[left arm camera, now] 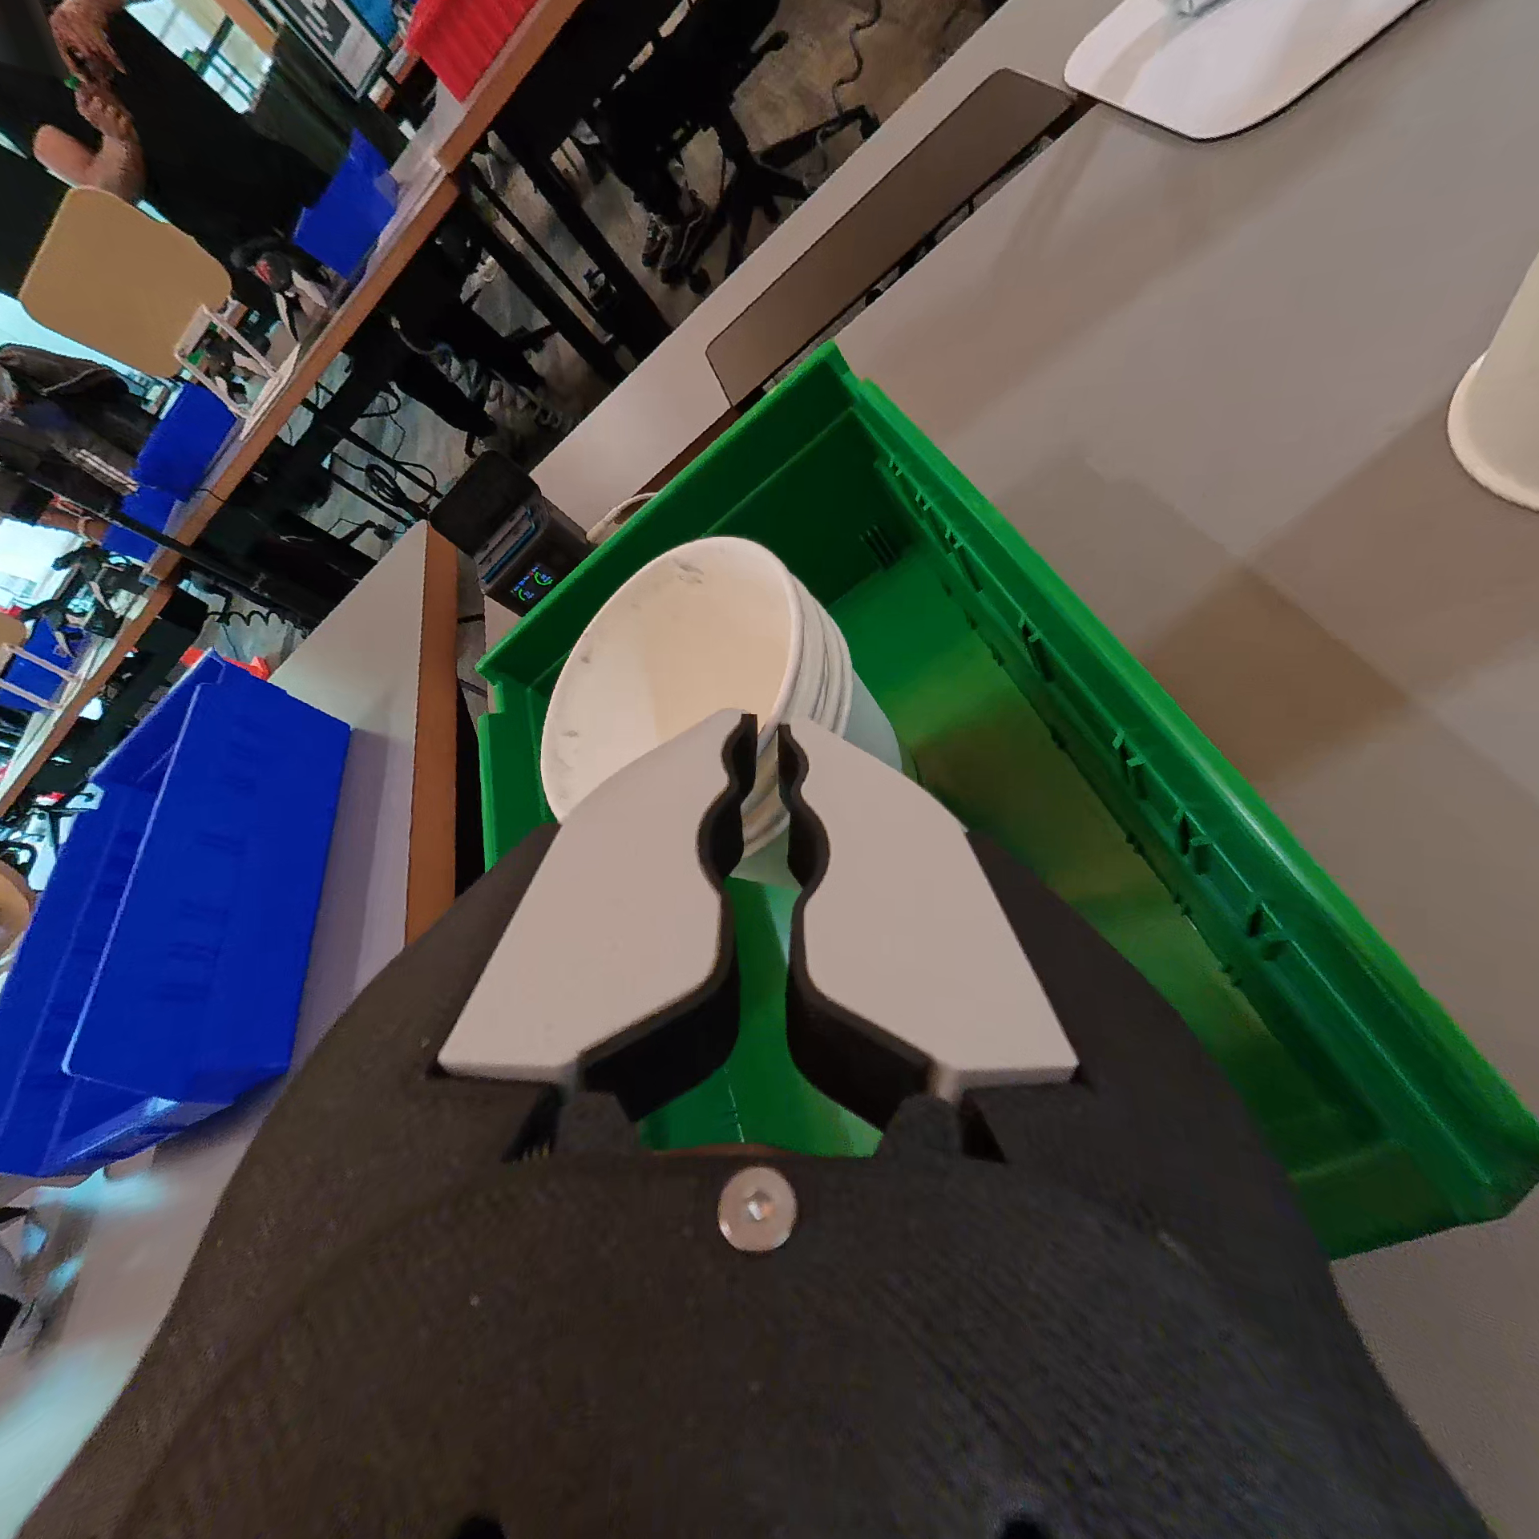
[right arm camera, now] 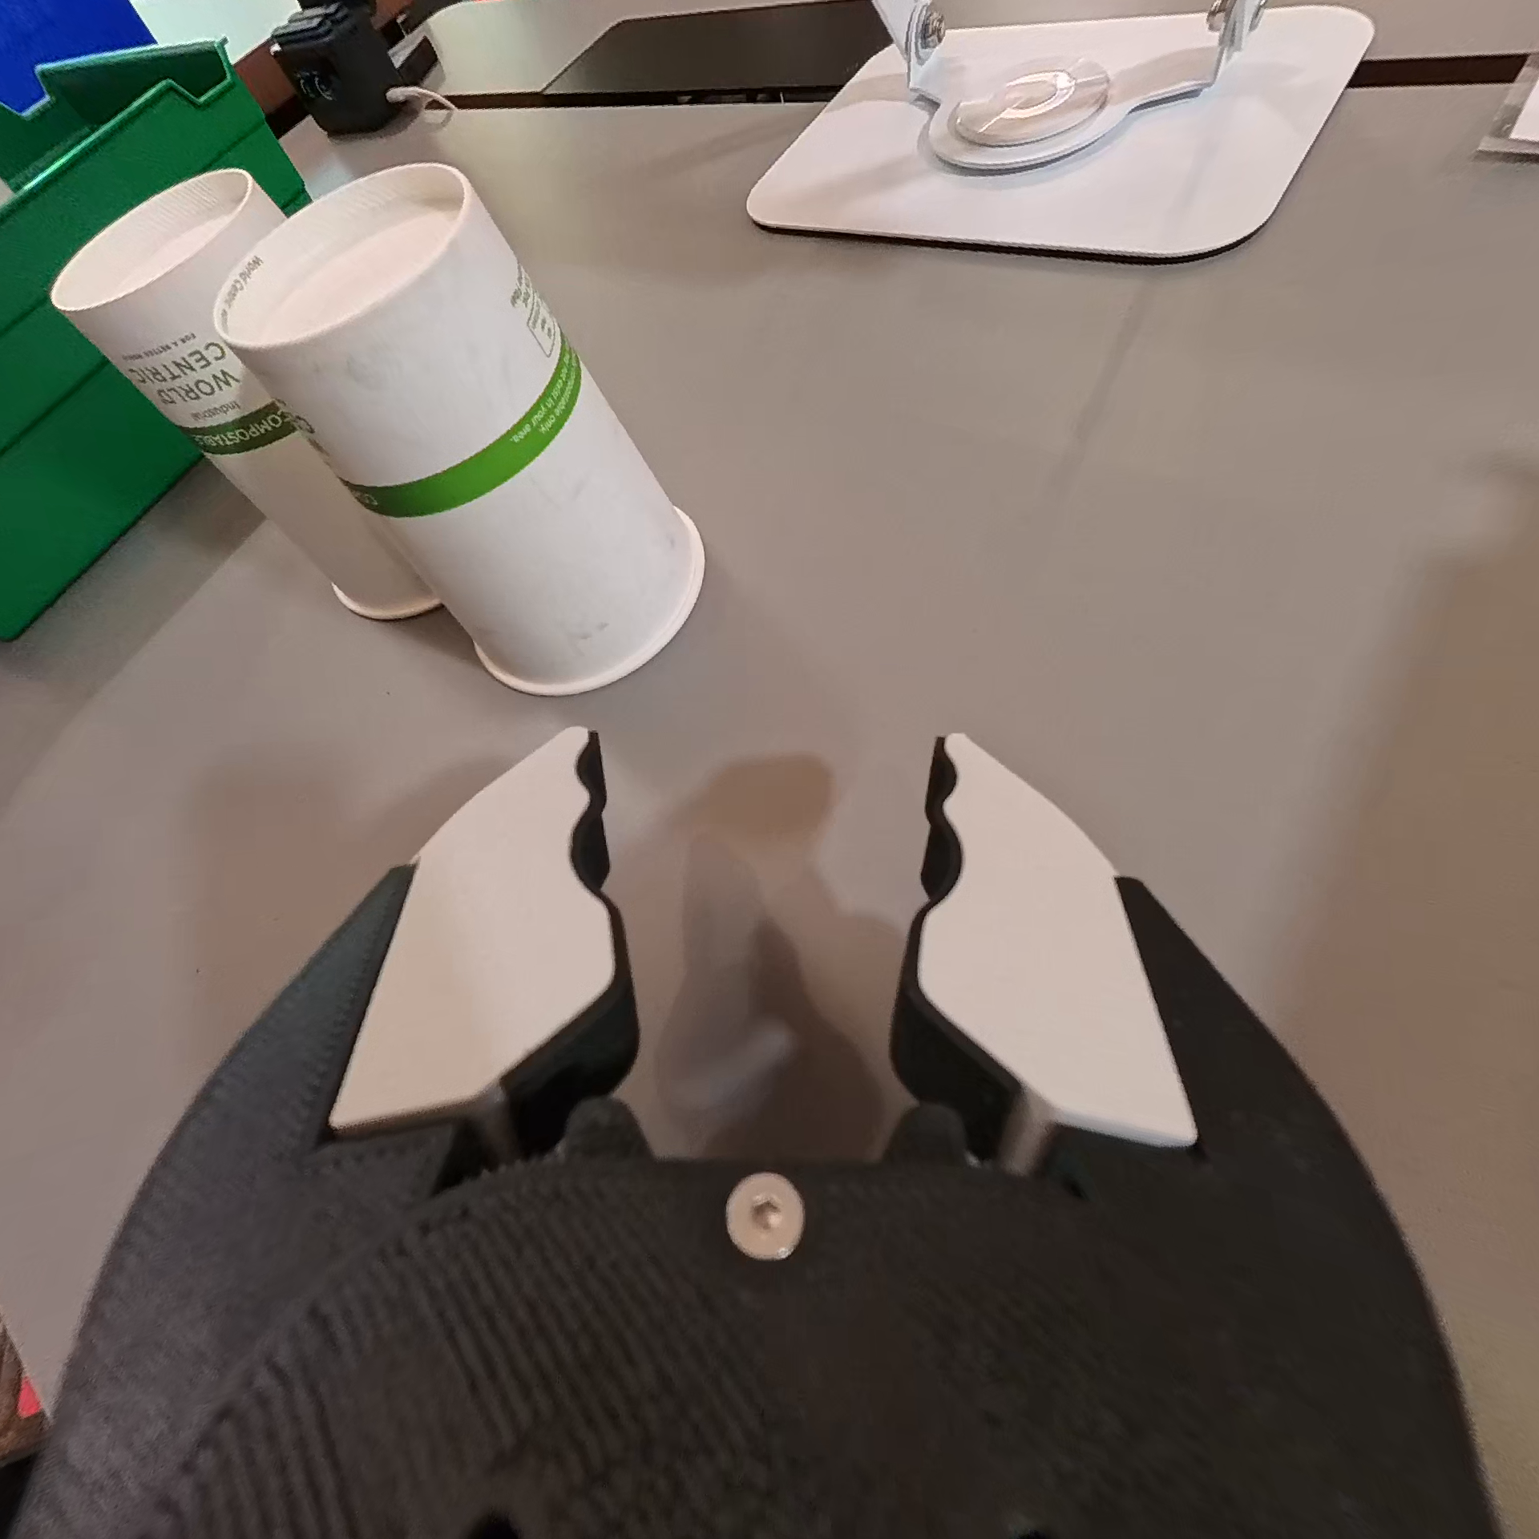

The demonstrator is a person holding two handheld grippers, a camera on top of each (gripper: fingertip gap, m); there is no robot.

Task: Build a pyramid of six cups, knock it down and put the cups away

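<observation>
Left gripper [left arm camera: 768, 754] clamps the rim of a nested white paper cup stack [left arm camera: 691, 666] over the green plastic bin [left arm camera: 1083, 749]. Right gripper [right arm camera: 766, 749] hangs agape above the grey worktop [right arm camera: 999, 500], near two upturned white paper cups [right arm camera: 466, 433].

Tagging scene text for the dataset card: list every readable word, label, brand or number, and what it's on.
I don't copy out writing, so this lists only where it stands.
Near cup: print on the green band, plus a small printed block on the side.
Far cup: dark lettering above a printed green band.
Black device: small lit screen, too small to read.
Cup stack: no print visible.
</observation>
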